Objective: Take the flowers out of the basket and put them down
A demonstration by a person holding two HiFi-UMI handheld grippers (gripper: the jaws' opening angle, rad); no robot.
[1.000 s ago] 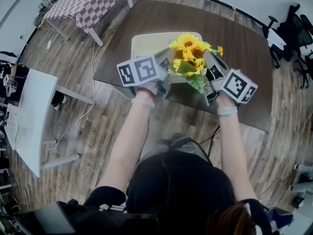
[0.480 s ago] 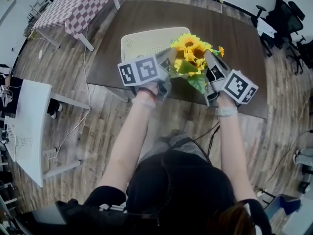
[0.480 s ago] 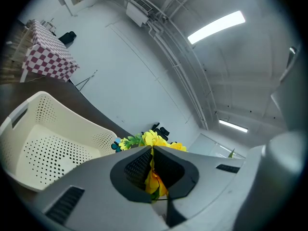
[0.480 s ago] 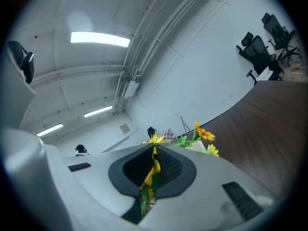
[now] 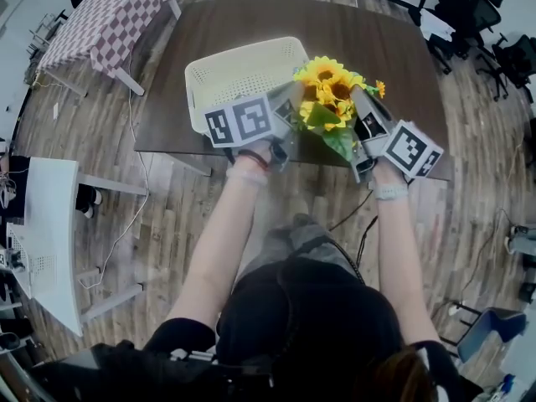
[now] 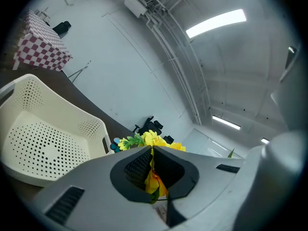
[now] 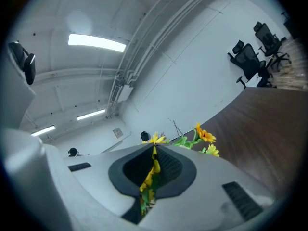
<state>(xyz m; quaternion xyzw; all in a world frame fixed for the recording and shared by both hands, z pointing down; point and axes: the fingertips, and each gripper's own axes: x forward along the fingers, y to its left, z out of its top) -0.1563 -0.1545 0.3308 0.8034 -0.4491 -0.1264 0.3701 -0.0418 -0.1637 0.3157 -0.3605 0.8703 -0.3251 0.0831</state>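
Note:
A bunch of yellow sunflowers (image 5: 328, 90) with green leaves hangs above the brown table (image 5: 368, 40), clamped from both sides. My left gripper (image 5: 293, 115) is shut on its left side; yellow petals (image 6: 155, 181) show pinched between the pads. On the bunch's right side my right gripper (image 5: 356, 111) is also shut, with petals and leaf (image 7: 149, 179) squeezed in its jaws. The cream perforated basket (image 5: 239, 78) stands on the table to the left of the flowers; what I see of its inside (image 6: 43, 143) holds nothing.
A checkered-cloth table (image 5: 100, 23) stands at the far left. Black office chairs (image 5: 481, 23) sit at the right, beyond the table. A white desk (image 5: 42, 241) is at my left on the wooden floor. The brown tabletop stretches to the right of the flowers (image 7: 269, 124).
Both grippers have carried the flowers to the right, away from the basket. The bunch hung over the basket's right part; now it is past its right rim.

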